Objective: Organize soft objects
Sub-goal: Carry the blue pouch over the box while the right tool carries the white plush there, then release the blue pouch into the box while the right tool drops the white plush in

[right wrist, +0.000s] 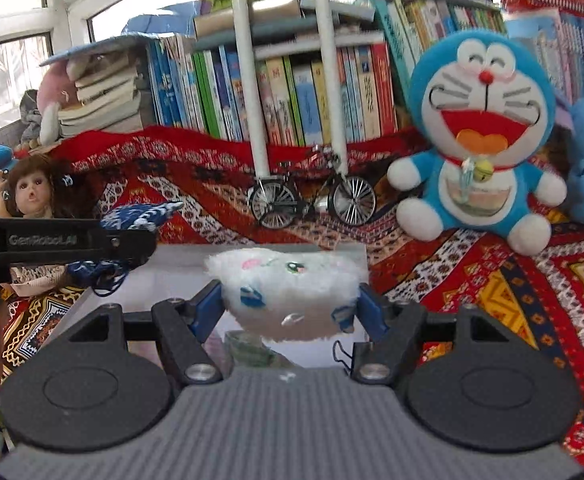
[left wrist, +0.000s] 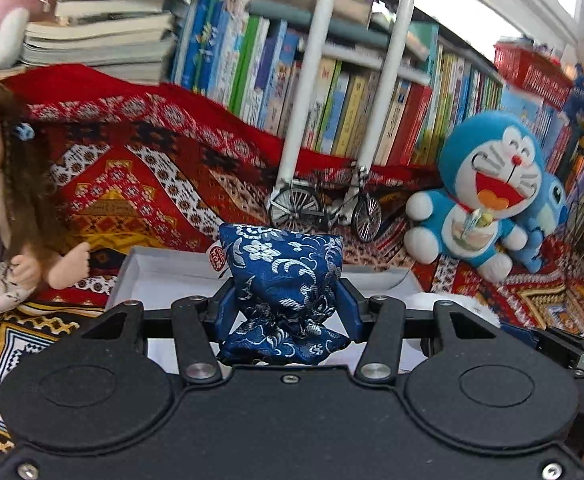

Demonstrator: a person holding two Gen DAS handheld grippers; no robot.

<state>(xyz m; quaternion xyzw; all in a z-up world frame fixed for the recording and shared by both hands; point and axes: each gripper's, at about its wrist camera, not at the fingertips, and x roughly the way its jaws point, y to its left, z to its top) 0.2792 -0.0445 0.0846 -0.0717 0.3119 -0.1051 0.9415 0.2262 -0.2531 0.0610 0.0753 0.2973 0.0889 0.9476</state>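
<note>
Left wrist view: red patterned woven cloth (left wrist: 140,184) underneath, blue-and-white plush cat (left wrist: 479,200) seated at 2 o'clock, open white cardboard box (left wrist: 160,272) just ahead. Left gripper (left wrist: 288,304) pinching blue silver-flowered brocade pouch (left wrist: 284,280) over the box. Right wrist view: right gripper (right wrist: 290,308) clamped on fluffy white plush toy (right wrist: 288,292) above the box (right wrist: 184,272); miniature metal bicycle (right wrist: 311,200) at 12 o'clock.

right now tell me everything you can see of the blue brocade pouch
The blue brocade pouch is a small soft sack of shiny dark blue fabric woven with silver-white flowers and scrolls. The left tongs pinch its gathered waist, so it bulges above and flares below. It is held upright over the white box. A round red-printed tag shows at its upper left, and a thin dark cord dangles from it in the right wrist view.
</note>
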